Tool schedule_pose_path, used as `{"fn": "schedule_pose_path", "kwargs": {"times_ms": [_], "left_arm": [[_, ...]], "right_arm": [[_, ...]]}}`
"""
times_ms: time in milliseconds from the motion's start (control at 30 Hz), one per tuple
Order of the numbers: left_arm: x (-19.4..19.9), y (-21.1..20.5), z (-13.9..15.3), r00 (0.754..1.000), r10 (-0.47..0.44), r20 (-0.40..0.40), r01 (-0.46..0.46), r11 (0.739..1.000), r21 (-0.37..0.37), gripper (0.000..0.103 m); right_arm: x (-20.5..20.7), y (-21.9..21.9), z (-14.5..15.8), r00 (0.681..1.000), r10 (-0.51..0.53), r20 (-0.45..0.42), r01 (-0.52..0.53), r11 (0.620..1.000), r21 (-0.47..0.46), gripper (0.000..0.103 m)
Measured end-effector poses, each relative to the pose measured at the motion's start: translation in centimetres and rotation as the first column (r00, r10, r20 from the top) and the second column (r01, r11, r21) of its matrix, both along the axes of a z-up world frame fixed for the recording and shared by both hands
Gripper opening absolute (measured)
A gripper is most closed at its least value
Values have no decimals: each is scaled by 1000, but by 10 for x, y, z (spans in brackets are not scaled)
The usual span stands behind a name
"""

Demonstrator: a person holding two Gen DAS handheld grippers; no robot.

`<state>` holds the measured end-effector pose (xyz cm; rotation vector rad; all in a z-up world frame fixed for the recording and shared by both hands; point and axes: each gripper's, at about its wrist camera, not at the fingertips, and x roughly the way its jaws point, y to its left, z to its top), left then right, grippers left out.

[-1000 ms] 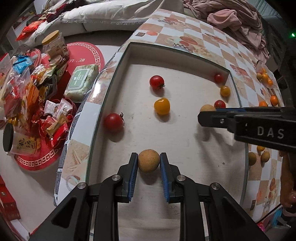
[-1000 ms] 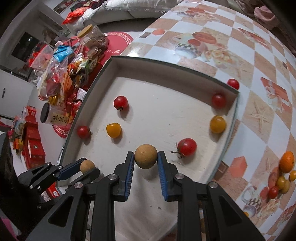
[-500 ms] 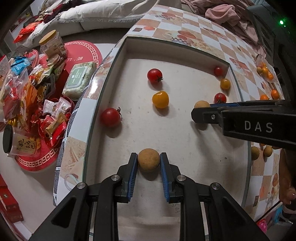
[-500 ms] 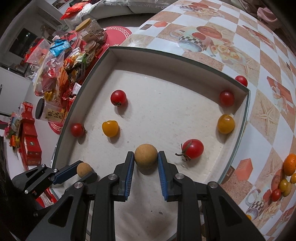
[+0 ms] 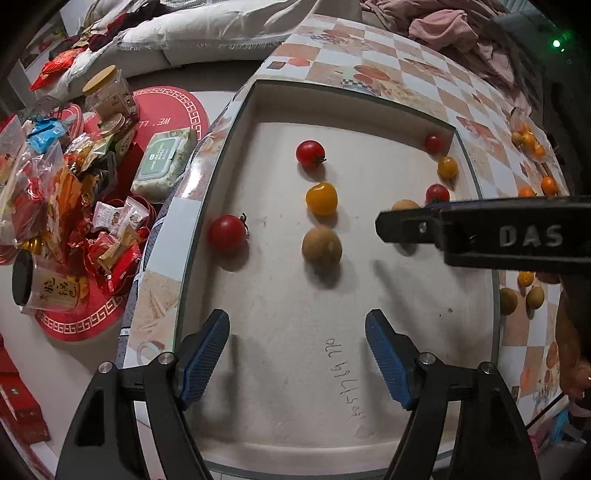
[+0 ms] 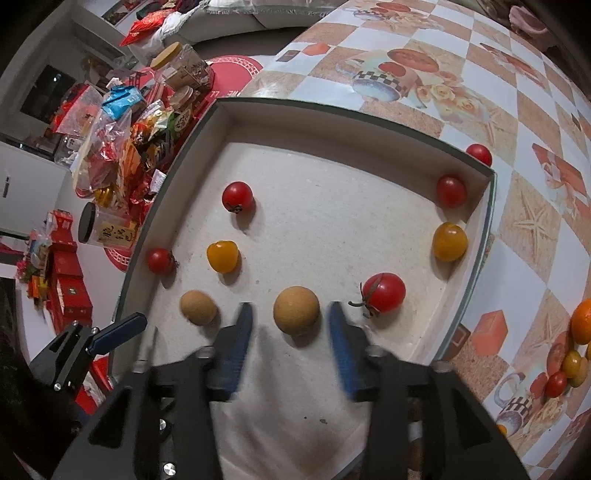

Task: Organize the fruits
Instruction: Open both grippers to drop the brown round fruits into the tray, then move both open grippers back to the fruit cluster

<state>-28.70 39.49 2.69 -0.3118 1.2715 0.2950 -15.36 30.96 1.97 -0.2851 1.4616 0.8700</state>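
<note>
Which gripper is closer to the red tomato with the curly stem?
Right. The right gripper sits just beside the stemmed tomato, around a brown fruit. The left gripper is far across the tray.

This is a home, a lived-in living room. A table (image 6: 424,44) with a checked oilcloth printed with cups and fruit fills the upper right of both views. At the upper left lies a sofa cushion (image 5: 207,33), and at the top right a heap of pink clothes (image 5: 439,22). On the floor at the left sit snack packets (image 5: 55,177), a jar (image 5: 105,94), wet wipes (image 5: 164,162) and a red mat (image 5: 166,110).
</note>
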Motion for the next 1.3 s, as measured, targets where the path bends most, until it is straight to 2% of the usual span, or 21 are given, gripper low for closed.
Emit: {"fn": "schedule_pose_path", "kwargs": {"times_ms": [133, 267, 500, 700, 967, 1100, 1300], "left_arm": [[0, -2, 2, 1000, -9, -11, 9, 1000, 16, 76], [7, -8, 8, 999, -38, -9, 38, 999, 27, 76], [32, -33, 23, 993, -113, 21, 112, 993, 35, 76], [56, -68, 36, 978, -201, 58, 200, 979, 33, 76], [86, -126, 43, 933, -349, 84, 347, 937, 28, 76], [96, -154, 39, 907, -414, 74, 414, 910, 18, 76], [110, -187, 25, 872, -487, 49, 487, 873, -3, 76]], "right_arm": [[3, -5, 8, 1000, -22, 2, 22, 999, 27, 65], [7, -13, 21, 998, -66, -3, 66, 996, 66, 79], [22, -43, 50, 987, -157, 18, 154, 980, 123, 79], [34, -101, 59, 964, -261, 47, 255, 961, 109, 79], [48, -190, 46, 913, -401, 69, 400, 916, 32, 79], [50, -230, 35, 881, -465, 85, 468, 883, -22, 79], [53, -269, 23, 853, -514, 86, 520, 852, -62, 79]]}}
